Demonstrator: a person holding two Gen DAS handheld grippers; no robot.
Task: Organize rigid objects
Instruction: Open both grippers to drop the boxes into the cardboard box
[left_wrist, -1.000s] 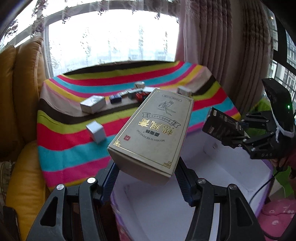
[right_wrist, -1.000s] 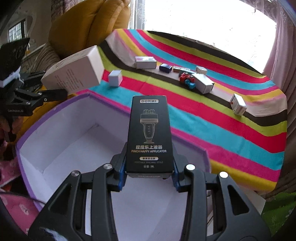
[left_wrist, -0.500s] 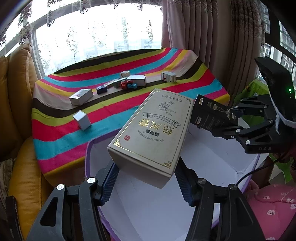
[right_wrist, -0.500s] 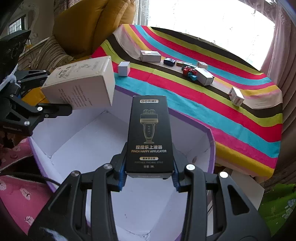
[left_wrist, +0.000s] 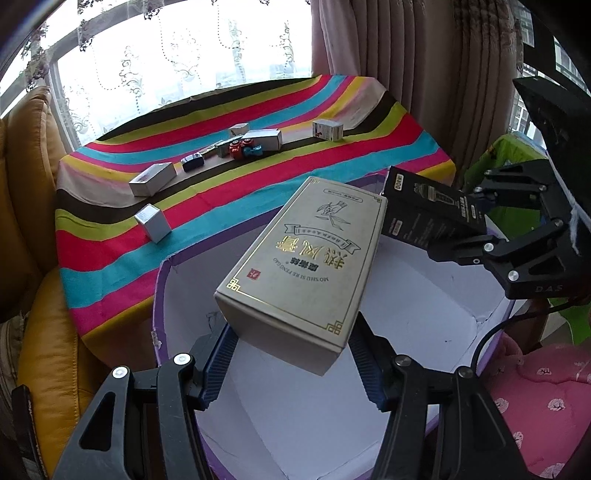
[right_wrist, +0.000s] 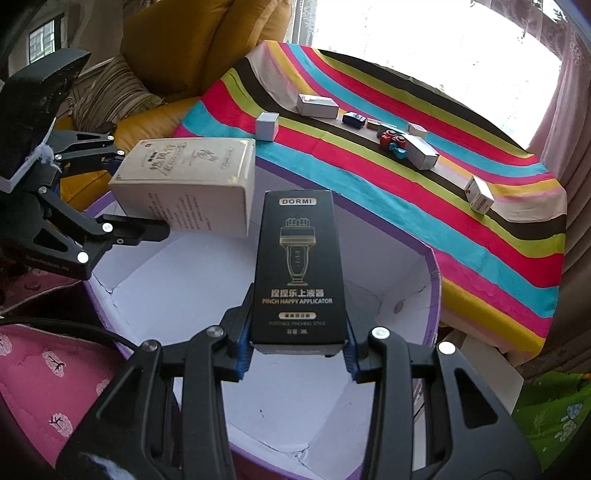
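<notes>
My left gripper (left_wrist: 291, 356) is shut on a beige box with gold lettering (left_wrist: 306, 266) and holds it above a large white bin with a purple rim (left_wrist: 162, 295). My right gripper (right_wrist: 297, 345) is shut on a black DORMI box (right_wrist: 297, 266), also above the bin (right_wrist: 434, 280). The two boxes are close together over the bin's far side. In the right wrist view the beige box (right_wrist: 188, 188) sits to the left in the left gripper (right_wrist: 142, 194). In the left wrist view the black box (left_wrist: 424, 214) sits to the right in the right gripper (left_wrist: 467, 221).
A striped cloth covers the table (left_wrist: 240, 206) behind the bin. On it lie several small boxes (left_wrist: 152, 178) (left_wrist: 153, 222) (left_wrist: 327, 130) and a red and blue toy (left_wrist: 243, 149). A yellow sofa (left_wrist: 44, 350) is on the left, curtains (left_wrist: 424, 55) on the right, pink bedding (left_wrist: 543, 398) below.
Both grippers have moved back from the table with their boxes and now hang over the bin. The boxes have come closer together. Grips are unchanged.
</notes>
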